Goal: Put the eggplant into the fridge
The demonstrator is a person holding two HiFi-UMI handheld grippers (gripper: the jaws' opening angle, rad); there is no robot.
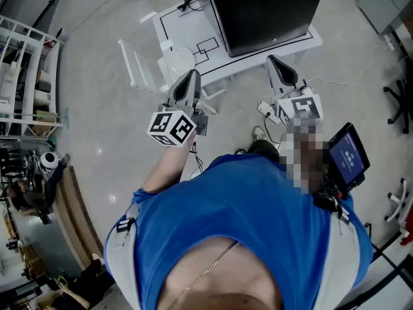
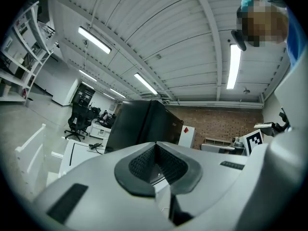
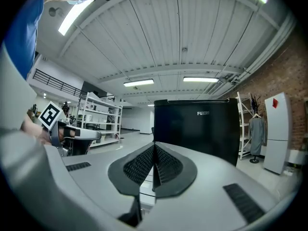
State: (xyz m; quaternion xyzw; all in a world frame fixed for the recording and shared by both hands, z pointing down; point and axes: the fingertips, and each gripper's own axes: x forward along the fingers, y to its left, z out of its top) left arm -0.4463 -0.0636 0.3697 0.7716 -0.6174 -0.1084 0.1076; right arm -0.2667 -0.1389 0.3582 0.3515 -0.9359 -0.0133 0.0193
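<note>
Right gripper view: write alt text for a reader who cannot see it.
The right gripper has its fingers pressed together, empty, aimed at a black fridge with its door shut. White shelving stands left of the fridge under a ribbed ceiling with strip lights.

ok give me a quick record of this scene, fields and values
left gripper: shut, empty
right gripper: shut, empty
tall black fridge: door closed, ahead of both grippers
white platform marked with black lines: under the fridge
eggplant: in no view
</note>
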